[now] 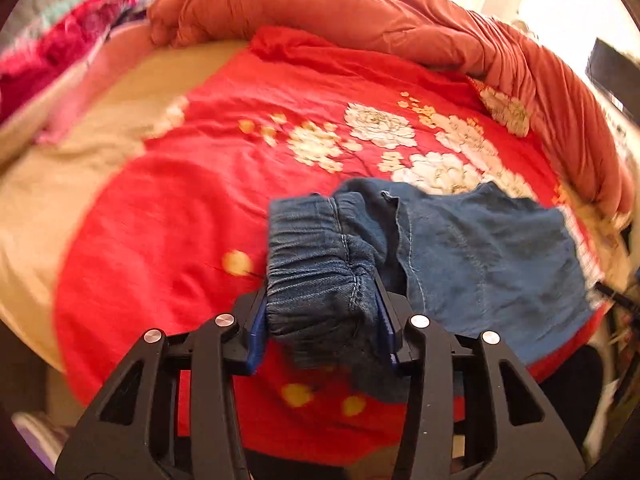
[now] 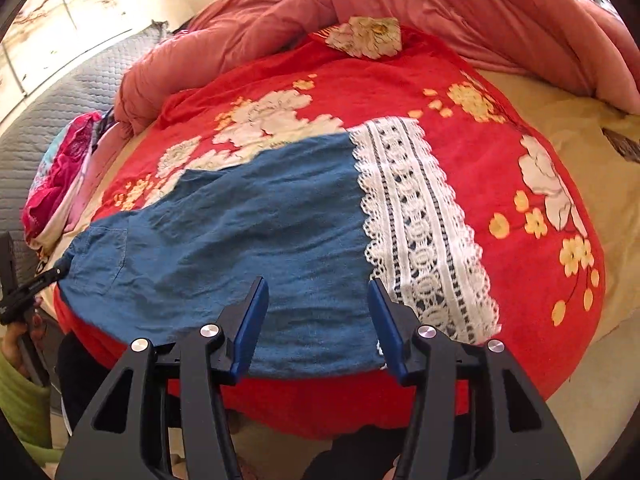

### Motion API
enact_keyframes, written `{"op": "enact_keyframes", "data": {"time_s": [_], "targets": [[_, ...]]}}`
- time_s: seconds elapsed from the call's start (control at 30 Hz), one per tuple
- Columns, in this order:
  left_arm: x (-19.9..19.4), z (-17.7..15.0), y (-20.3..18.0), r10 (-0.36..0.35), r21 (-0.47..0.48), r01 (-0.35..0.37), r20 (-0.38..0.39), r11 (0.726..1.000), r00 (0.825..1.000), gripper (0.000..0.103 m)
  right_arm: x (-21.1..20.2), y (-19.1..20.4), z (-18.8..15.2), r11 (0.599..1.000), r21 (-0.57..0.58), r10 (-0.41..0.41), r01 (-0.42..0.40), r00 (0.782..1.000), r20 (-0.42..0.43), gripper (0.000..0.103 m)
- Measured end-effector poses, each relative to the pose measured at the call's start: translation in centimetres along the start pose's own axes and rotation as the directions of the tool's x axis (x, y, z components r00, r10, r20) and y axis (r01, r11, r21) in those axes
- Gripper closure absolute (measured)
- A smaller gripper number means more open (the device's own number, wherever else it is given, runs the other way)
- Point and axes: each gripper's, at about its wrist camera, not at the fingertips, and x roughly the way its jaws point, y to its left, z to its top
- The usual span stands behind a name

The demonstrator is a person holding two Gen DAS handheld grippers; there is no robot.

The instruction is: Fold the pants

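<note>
Left gripper is clamping the gathered elastic waistband of the pants, the bunched denim filling the gap between its blue pads and hanging a little below them. The rest of the pants is trailing off to the right, lying on the red flowered blanket. Right gripper is hovering with fingers spread wide, holding nothing; the pants are lying flat directly ahead of and beneath its tips, the near edge running between the two fingers. The white lace cuff is sitting just right of the right finger. A pink quilt is heaped along the far side of the bed.
</note>
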Motion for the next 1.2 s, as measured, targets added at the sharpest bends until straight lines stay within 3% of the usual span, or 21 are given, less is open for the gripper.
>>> {"op": "enact_keyframes", "data": {"time_s": [0.13,0.23,0.33,0.57,0.77,0.97,1.0,1.03,1.1,1.2], "targets": [[2.0,-1.1,1.0,0.003,-0.020,-0.005,-0.066,1.000,0.998,0.063,1.4,-0.2,-0.1,1.000,0.011,-0.008,0.008,0.999,-0.036,0.048],[1.7,-1.5,1.5,-0.014,-0.049,0.011,-0.053,0.999,0.999,0.054,2.8,-0.4,-0.6,1.000,0.003,-0.025,0.025,0.995,-0.094,0.048],[0.3,-1.5,2.4,-0.034,-0.082,0.030,-0.050,0.996,0.998,0.048,3.0,-0.4,-0.8,1.000,-0.012,-0.018,0.017,0.996,-0.093,0.046],[-6.0,0.0,2.1,0.032,-0.029,-0.030,0.074,0.999,0.997,0.045,0.1,-0.7,-0.3,0.999,0.003,0.044,-0.044,0.999,0.010,0.046],[-4.9,3.4,-2.7,-0.072,0.048,0.067,0.097,0.997,0.993,0.042,-1.7,-1.9,0.8,0.999,0.026,0.041,-0.043,0.996,0.082,0.046],[-0.3,6.6,-11.7,-0.227,0.179,0.217,0.035,0.960,0.973,0.042,-2.6,-3.5,1.6,0.999,0.039,0.008,-0.013,0.994,0.112,0.041],[0.3,6.7,-12.7,-0.247,0.189,0.238,0.022,0.953,0.969,0.042,-2.7,-3.6,1.6,0.999,0.043,0.004,-0.009,0.994,0.114,0.036],[1.0,7.1,-13.8,-0.262,0.197,0.256,0.003,0.946,0.965,0.041,-2.8,-3.8,1.8,0.999,0.042,0.000,-0.005,0.993,0.116,0.031],[2.3,7.6,-15.7,-0.286,0.215,0.287,-0.036,0.933,0.957,0.040,-3.0,-4.0,2.1,0.999,0.034,-0.017,0.013,0.992,0.123,0.030],[3.8,8.3,-17.6,-0.277,0.260,0.284,-0.064,0.923,0.959,0.038,-3.0,-4.2,3.0,1.000,0.014,-0.028,0.027,0.991,0.129,0.026]]}}
